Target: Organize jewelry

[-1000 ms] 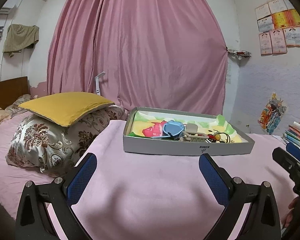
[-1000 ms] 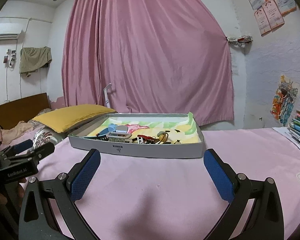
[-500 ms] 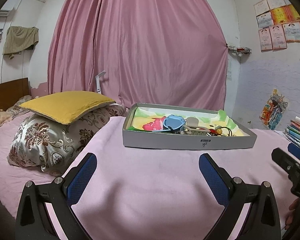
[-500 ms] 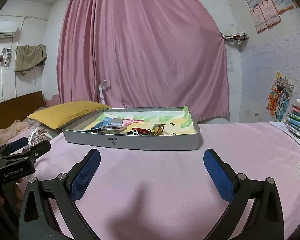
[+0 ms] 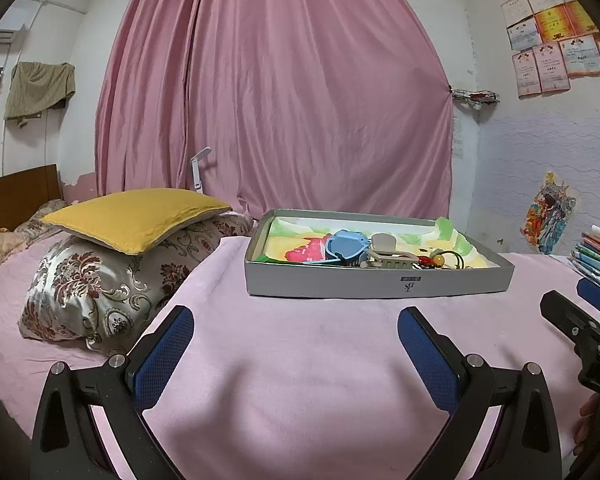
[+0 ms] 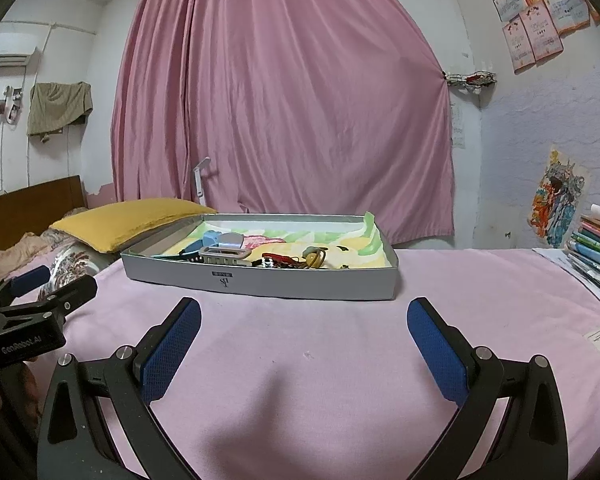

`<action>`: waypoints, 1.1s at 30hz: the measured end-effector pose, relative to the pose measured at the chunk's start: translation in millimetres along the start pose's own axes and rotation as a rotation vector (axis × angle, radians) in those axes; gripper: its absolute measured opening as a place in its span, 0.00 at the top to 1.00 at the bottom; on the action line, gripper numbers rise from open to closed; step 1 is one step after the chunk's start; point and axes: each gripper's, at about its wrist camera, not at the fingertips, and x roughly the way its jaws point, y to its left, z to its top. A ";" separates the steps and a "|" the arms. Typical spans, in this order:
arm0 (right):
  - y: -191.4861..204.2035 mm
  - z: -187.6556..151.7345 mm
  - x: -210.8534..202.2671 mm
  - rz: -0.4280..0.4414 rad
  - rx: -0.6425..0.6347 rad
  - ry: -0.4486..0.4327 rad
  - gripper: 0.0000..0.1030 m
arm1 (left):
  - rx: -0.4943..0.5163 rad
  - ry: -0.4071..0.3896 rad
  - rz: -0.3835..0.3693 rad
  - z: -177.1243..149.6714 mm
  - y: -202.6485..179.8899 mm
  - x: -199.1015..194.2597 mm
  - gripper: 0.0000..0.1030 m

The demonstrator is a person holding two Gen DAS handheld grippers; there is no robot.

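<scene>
Jewelry (image 5: pixel 396 250) sits piled in the grey tray (image 5: pixel 376 282) on the pink bedspread (image 5: pixel 300 352). Over the last second both cameras dropped lower, so the tray now reads edge-on; nothing in it moved. Left gripper (image 5: pixel 296 340) and right gripper (image 6: pixel 304 332) are both spread wide, empty, well short of the tray. Left view shows the blue clip (image 5: pixel 346 242) clearly; right view shows red and amber pieces (image 6: pixel 296 260) better.
</scene>
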 end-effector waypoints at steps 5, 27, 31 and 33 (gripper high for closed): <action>0.7 1.6 -2.3 -0.008 -0.004 -0.001 0.02 | -0.002 -0.005 -0.004 0.0 1.3 -1.8 0.01; 1.3 3.3 -2.5 -0.009 -0.005 0.002 0.02 | -0.001 -0.007 -0.008 0.4 2.5 -2.8 0.01; 1.3 3.5 -2.6 -0.009 -0.005 0.002 0.02 | -0.001 -0.007 -0.007 0.2 2.2 -2.9 0.01; 1.5 3.4 -2.8 -0.009 -0.006 0.002 0.02 | -0.002 -0.007 -0.008 0.4 2.4 -3.0 0.01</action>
